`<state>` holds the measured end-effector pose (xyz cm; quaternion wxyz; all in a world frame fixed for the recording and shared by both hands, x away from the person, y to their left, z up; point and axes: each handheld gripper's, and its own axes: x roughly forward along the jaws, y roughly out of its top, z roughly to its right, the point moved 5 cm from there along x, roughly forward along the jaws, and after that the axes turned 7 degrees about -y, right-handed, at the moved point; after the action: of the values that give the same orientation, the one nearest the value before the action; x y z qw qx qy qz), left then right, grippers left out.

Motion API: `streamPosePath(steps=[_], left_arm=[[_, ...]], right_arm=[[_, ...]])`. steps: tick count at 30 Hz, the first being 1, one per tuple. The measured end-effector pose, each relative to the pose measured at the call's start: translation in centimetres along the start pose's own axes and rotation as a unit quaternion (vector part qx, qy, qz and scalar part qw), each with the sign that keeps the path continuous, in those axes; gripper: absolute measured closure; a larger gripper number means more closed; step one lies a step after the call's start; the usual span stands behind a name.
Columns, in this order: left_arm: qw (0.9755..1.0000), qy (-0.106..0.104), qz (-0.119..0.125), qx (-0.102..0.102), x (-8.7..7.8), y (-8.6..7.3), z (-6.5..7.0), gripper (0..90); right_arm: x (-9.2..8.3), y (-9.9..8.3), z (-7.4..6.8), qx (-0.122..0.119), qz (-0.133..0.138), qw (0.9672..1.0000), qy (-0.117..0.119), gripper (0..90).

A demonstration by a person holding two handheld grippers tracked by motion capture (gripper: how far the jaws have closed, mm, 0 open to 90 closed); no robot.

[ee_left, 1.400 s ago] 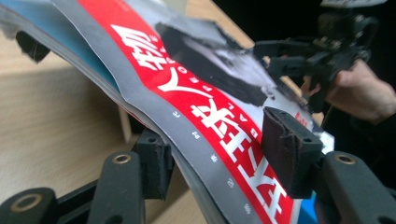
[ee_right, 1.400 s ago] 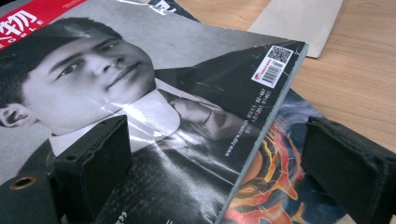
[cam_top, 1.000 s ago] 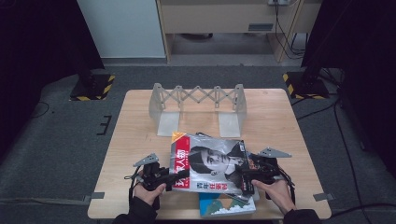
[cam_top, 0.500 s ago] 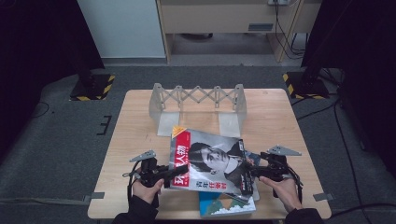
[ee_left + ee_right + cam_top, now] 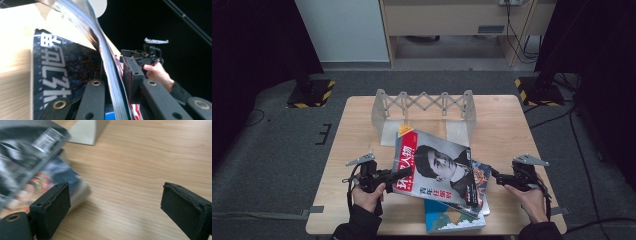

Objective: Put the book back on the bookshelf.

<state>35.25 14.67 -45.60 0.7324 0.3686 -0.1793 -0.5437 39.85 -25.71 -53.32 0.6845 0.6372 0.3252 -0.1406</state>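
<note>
The left gripper (image 5: 399, 174) has just been closing, its fingers (image 5: 132, 77) clamped; the right gripper (image 5: 493, 173) stands wide apart.

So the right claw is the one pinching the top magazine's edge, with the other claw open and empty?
No, swap them. The left claw pinches the top magazine, as the left gripper view shows; its jaws have just been closing. The right claw is open and empty.

Floor: grey carpet (image 5: 287, 150), cables trailing at right.
Table: light wood (image 5: 512, 120), tape at its feet.
Rear: pale panel (image 5: 339, 30); wooden cabinet (image 5: 452, 17).
Sides: dark curtains (image 5: 257, 45).
</note>
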Motion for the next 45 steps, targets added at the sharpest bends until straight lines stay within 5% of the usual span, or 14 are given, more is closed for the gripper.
streamPosePath(steps=[11,24,33,45], left_arm=[[0.9999,-0.007,0.015,-0.005,0.2,1.4,1.0,83.9],[0.9987,-0.006,0.038,0.032,0.2,4.5,2.8,86.3],[0.9971,-0.013,0.051,0.056,0.2,5.9,4.1,86.4],[0.9948,-0.011,0.081,0.06,-1.8,7.2,4.6,86.4]], right_arm=[[0.7,-1.4,1.9,-0.025,-0.041,0.9979,-0.042,8.3],[1.6,-2.9,2.4,-0.053,-0.084,0.9934,-0.057,7.5],[1.8,-3.3,2.5,-0.038,-0.072,0.9952,-0.054,6.0],[1.9,-3.5,2.5,-0.032,-0.061,0.9966,-0.045,4.7]])
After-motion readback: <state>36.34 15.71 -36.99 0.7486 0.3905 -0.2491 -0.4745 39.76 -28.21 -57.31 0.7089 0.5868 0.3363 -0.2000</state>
